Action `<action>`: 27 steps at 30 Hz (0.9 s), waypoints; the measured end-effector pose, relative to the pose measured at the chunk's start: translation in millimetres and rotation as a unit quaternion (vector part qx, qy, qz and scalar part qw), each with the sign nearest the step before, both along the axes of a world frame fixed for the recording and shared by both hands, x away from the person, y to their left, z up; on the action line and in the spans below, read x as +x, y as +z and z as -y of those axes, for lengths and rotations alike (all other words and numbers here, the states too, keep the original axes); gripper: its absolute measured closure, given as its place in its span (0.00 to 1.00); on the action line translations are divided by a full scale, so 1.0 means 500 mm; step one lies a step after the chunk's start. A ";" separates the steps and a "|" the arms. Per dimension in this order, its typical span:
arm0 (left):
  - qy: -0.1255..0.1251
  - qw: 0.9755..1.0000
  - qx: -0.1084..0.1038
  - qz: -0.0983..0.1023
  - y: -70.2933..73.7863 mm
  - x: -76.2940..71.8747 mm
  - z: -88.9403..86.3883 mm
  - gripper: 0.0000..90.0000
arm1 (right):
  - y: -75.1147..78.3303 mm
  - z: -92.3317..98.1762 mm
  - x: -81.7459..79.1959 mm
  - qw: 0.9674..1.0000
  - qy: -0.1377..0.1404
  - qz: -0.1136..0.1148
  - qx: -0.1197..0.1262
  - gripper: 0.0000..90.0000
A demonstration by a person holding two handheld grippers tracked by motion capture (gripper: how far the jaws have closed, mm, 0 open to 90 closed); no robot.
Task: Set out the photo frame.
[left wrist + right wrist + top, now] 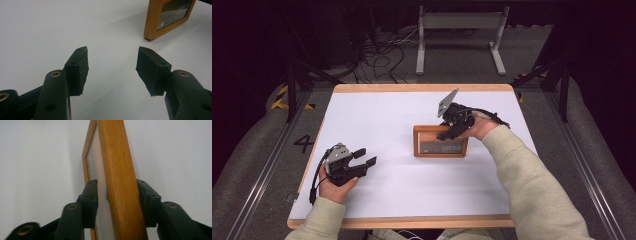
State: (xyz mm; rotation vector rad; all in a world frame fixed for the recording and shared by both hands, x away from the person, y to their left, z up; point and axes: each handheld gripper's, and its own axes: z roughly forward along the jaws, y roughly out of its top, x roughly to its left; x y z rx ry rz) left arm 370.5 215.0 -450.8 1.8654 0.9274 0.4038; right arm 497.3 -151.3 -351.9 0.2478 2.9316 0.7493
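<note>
Right hand-held gripper (447,134) astride wooden picture frame (440,141), apparently lying flat, long axis left-right

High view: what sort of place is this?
Probably a lab or recording workshop: a white table set on grey carpet, loose cables on the floor behind, floor rails alongside, and hand-held grippers working a wooden picture frame.

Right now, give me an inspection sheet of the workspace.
Surface: white tabletop with wooden edge, bare.
Job's things: wooden picture frame lying right of centre.
Clutter: nothing seen.
Grippers: left tongs open over bare table, holding nothing; right tongs straddle the frame's edge, left pad standing off.
Cables: one trails from each tool; a tangle lies on the floor beyond.
Surroundings: grey stand, dark floor, hazard tape.
</note>
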 end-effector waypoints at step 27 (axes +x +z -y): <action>0.003 1.000 -0.002 -0.005 0.002 -0.005 -0.003 0.45 | 0.062 0.094 -0.022 0.988 -0.125 0.021 0.093 0.00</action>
